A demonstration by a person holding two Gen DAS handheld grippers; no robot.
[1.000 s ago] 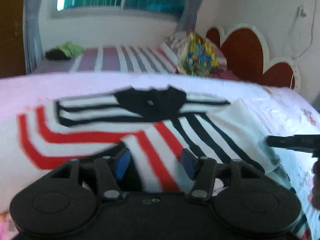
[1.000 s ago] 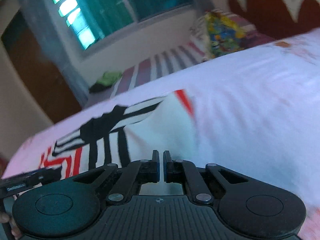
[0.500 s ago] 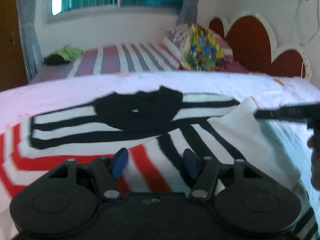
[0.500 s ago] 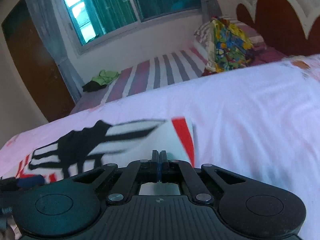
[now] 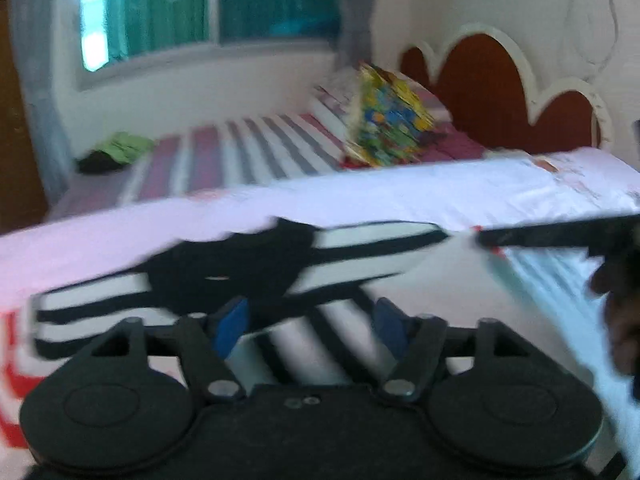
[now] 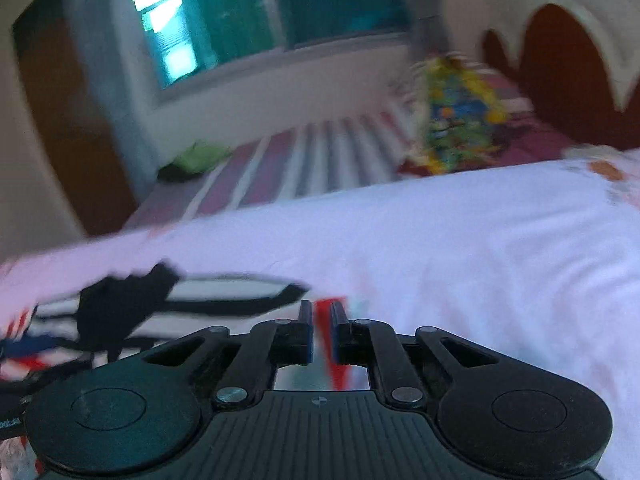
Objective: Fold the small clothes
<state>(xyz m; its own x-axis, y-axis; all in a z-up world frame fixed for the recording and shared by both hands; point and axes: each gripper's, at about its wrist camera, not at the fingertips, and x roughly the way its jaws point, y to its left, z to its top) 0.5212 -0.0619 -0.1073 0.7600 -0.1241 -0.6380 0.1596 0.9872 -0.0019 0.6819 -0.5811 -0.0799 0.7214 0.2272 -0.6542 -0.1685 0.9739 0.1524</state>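
Observation:
A small white shirt (image 5: 360,248) with black and red stripes and a black collar lies spread on the white bed sheet (image 5: 400,196). My left gripper (image 5: 310,316) hovers low over its black-striped middle. Its jaws are opening wide, and only cloth lying flat shows in the gap. My right gripper (image 6: 322,312) sits at the shirt's (image 6: 224,288) red-edged folded corner. Its jaws are opening by a narrow gap, and a strip of red cloth shows between them. In the left wrist view the right gripper (image 5: 484,238) reaches in from the right, a hand (image 5: 620,320) behind it.
Behind the sheet stands a second bed with a striped cover (image 5: 240,152), a colourful pillow (image 5: 388,120) and a green and black cloth pile (image 5: 116,152). A red scalloped headboard (image 5: 492,92) lines the right wall, under a window (image 5: 208,4). A brown door (image 6: 60,120) is at the left.
The left gripper slid rightward over the shirt from the red stripes to the black ones and its jaws widened. The right gripper moved left with the folded corner, then its jaws parted.

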